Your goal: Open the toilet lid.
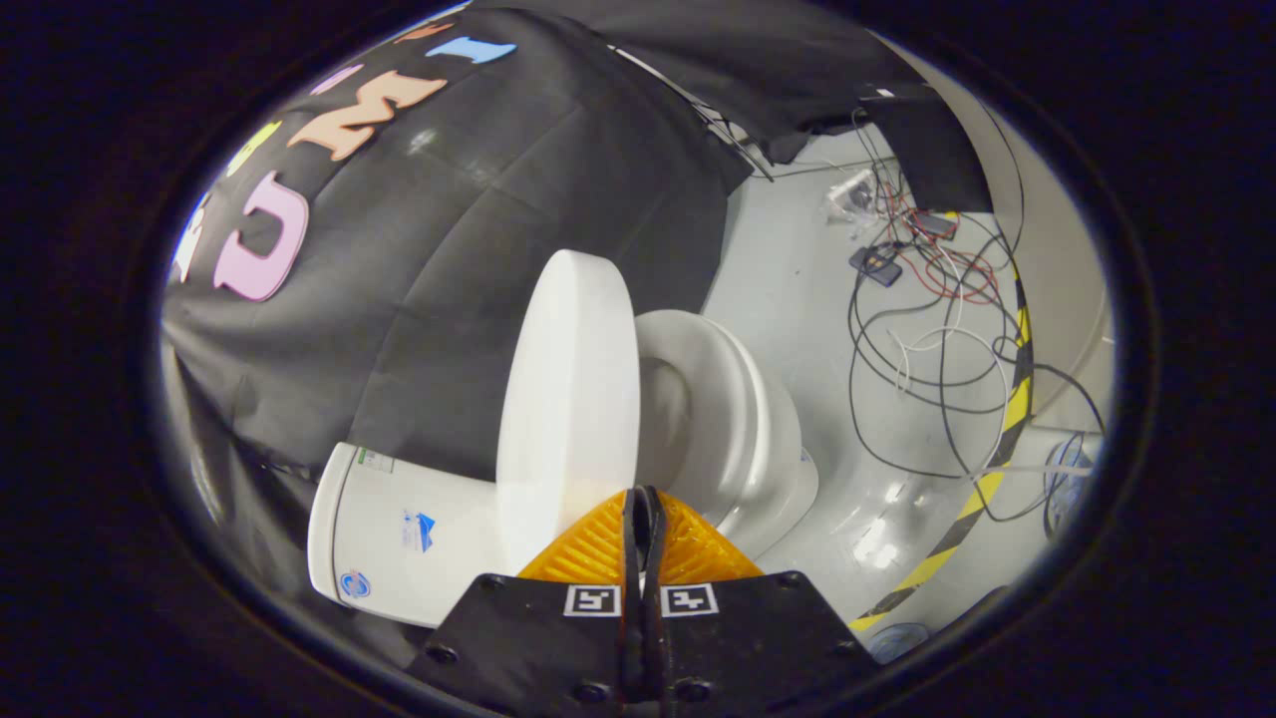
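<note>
lid (568,389) raised off the seat (713,399), nearly upright by the tank (399,529) | tool (643,529) fingers closed together, empty, at lid's near edge | opening looks almost done

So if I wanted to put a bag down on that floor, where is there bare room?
The pale grey floor is bare between the white toilet bowl and the tangle of black and red cables. It is crowded around those cables, up to the yellow-and-black striped tape. The orange-fingered gripper, shut, sits by the raised white lid.
</note>
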The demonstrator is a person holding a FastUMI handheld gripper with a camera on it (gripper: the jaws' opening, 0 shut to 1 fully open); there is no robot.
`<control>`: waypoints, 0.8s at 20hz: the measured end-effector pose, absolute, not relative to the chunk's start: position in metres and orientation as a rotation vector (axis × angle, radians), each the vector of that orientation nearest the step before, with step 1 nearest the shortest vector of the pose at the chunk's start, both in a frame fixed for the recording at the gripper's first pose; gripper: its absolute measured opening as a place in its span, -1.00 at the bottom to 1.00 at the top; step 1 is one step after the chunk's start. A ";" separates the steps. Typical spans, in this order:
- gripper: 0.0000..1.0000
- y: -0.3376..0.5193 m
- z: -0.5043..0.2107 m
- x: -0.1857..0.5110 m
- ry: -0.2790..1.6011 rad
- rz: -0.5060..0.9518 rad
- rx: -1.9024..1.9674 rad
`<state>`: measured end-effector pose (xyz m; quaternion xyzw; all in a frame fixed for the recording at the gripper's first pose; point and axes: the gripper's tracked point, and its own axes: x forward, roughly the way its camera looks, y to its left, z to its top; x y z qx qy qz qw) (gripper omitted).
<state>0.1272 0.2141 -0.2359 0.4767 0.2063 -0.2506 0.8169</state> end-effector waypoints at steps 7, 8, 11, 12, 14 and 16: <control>-0.99 0.235 -0.188 0.136 0.389 -0.509 0.929; -0.99 0.238 -0.179 0.139 0.379 -0.501 0.923; -0.99 0.245 -0.164 0.144 0.363 -0.494 0.885; -0.99 0.247 -0.162 0.143 0.365 -0.493 0.863; -0.99 0.250 -0.155 0.144 0.357 -0.481 0.849; -0.99 0.254 -0.149 0.147 0.349 -0.470 0.841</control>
